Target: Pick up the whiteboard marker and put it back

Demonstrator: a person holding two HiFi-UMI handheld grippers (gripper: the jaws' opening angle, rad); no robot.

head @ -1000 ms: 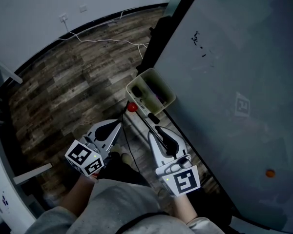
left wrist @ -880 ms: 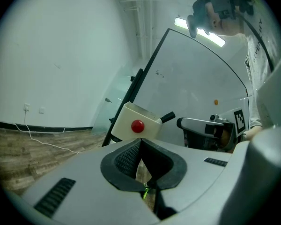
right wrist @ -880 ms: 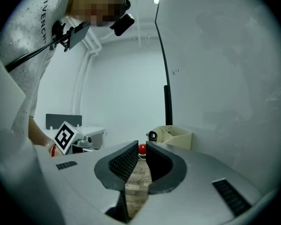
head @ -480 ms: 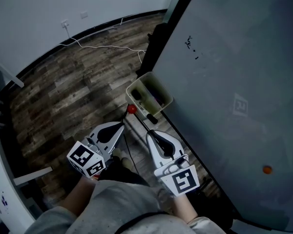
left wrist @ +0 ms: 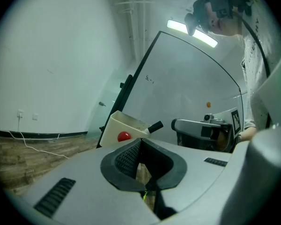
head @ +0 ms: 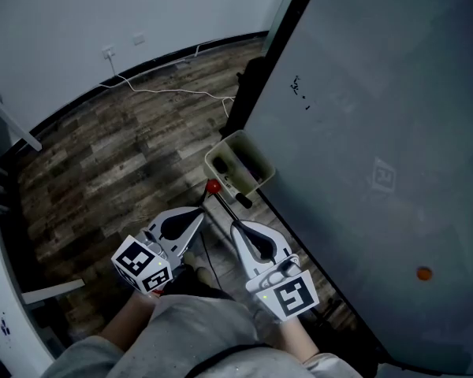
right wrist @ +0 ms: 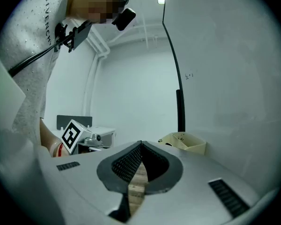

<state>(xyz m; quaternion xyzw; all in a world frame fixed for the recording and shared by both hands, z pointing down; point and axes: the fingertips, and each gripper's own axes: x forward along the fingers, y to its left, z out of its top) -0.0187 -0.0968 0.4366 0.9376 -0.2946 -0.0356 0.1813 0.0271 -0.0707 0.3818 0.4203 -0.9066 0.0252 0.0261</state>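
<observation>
Sitting in the beige tray (head: 217, 150) on the whiteboard (head: 378, 93), marker (head: 238, 198) pokes out its near end, so it looks returned. Right gripper (head: 234, 225) has just been clenching on nothing; left gripper (head: 201, 212) is clenched and empty.

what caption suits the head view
Marker in tray; right hand-held gripper just closed empty, left hand-held gripper shut

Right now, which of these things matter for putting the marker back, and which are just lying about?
For the job: marker, cream tray, whiteboard, left gripper (shut), right gripper (just closed), both empty.
Lying about: red ball, white cable, wall socket, orange dot.
</observation>
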